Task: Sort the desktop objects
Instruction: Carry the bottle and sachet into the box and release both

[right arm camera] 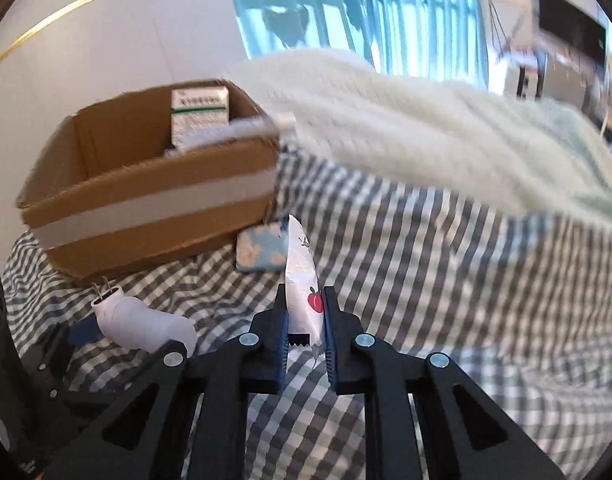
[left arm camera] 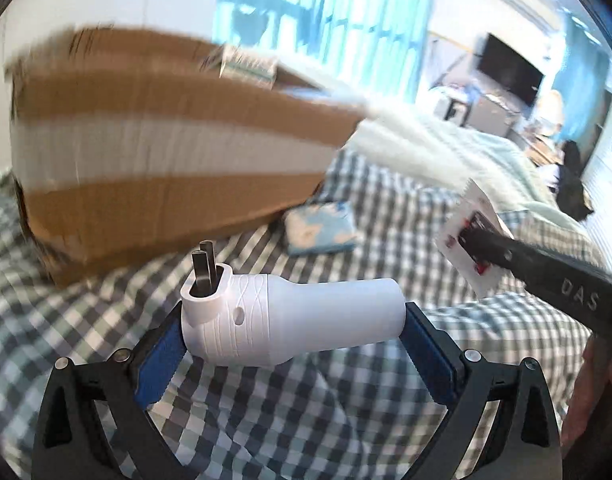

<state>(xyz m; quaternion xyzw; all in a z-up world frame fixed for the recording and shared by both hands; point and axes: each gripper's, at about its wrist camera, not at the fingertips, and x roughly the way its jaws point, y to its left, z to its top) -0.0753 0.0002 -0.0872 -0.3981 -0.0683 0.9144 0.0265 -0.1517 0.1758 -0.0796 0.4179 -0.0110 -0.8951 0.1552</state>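
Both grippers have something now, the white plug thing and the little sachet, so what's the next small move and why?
Probably carry the right gripper toward the open cardboard box and hold the sachet over it. Its pads already pinch the sachet, the box stands open ahead with a medicine carton inside, and the left gripper grips the white plug adapter securely.

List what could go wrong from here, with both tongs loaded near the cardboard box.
1. The left tongs pinch the smooth white plastic plug adapter only by its ends; it may rotate or slip out.
2. The right tongs hold the thin white sachet with red fruit print by its lower part; it could slide free.
3. The taped brown cardboard box already holds a white medicine carton, crowding the drop.
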